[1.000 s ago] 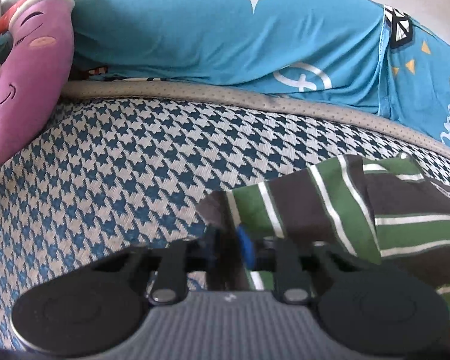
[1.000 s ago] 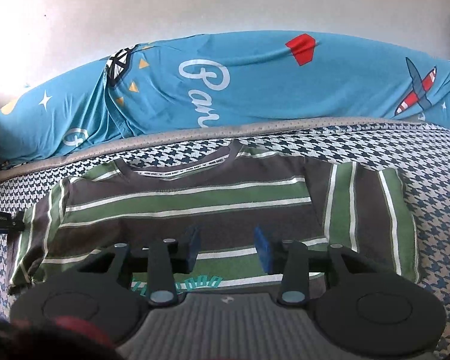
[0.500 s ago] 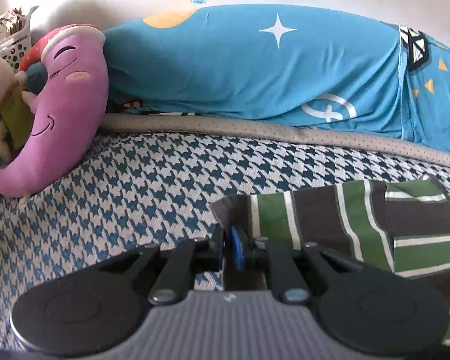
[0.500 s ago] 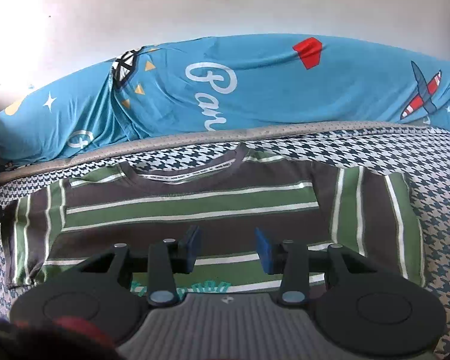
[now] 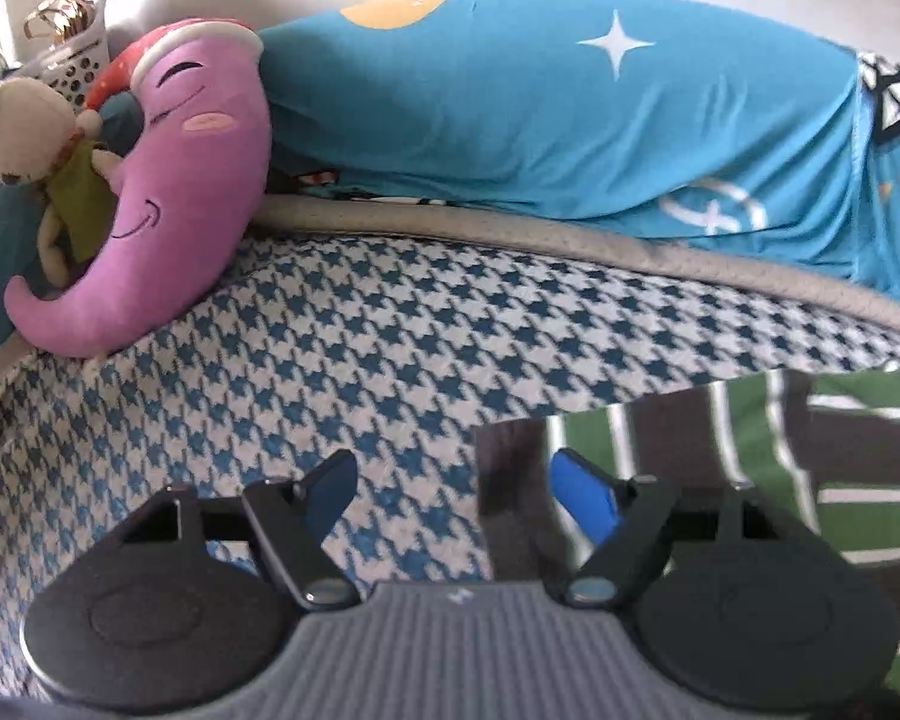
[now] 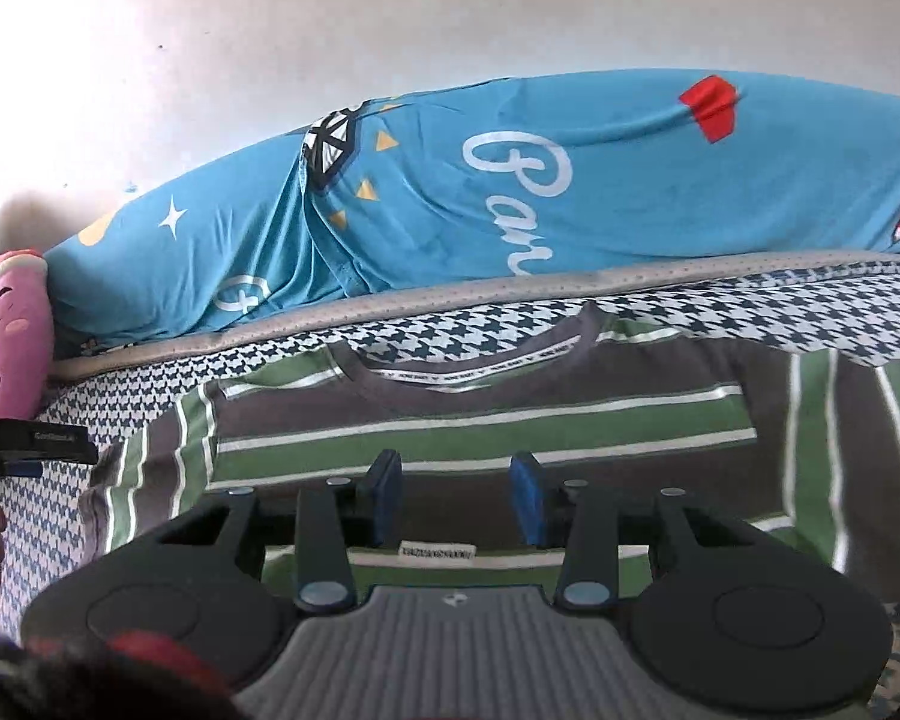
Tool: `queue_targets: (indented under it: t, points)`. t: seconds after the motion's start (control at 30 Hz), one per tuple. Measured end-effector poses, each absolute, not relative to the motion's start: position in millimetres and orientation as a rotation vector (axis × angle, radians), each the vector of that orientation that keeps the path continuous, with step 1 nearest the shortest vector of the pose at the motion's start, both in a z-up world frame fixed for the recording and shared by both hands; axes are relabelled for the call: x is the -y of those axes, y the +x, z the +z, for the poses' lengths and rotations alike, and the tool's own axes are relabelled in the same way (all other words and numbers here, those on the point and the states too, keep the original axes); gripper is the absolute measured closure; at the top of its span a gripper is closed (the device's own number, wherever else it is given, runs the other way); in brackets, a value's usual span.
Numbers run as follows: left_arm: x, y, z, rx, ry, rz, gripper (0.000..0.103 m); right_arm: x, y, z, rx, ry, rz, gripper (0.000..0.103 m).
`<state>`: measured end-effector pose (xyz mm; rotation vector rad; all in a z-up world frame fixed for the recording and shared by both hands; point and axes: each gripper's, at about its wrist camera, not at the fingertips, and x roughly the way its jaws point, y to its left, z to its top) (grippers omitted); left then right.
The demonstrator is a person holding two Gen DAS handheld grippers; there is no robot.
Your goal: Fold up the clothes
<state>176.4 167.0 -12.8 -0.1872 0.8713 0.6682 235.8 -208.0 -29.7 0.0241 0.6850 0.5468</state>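
Observation:
A striped T-shirt in green, dark grey and white lies spread flat on the houndstooth bed cover, collar toward the wall. Its left sleeve lies flat at the lower right of the left wrist view. My left gripper is open at the sleeve's edge; its right finger sits over the sleeve, while its left finger is over bare cover. It holds nothing. Over the shirt's lower middle, my right gripper hovers open and empty. The left gripper also shows at the left edge of the right wrist view.
A long blue printed pillow lies along the white wall behind the shirt. A purple moon plush, a beige soft toy and a white basket stand at the far left. Grey mattress edging borders the cover.
My left gripper was shut on the sleeve's edge and has opened, letting the sleeve go. The sleeve now lies flat. The right gripper stayed open and drew slightly closer over the shirt.

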Motion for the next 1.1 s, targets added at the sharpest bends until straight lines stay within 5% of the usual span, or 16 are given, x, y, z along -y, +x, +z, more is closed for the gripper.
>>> queue_targets:
  t: [0.83,1.1]
  points:
    - [-116,179,-18,-0.970,-0.204,0.456,0.021,124,301,-53,-0.707,0.073,0.671,0.063]
    - [-110,182,-28,-0.998,-0.161,0.441,0.020,102,317,-67,-0.667,0.037,0.697,0.052]
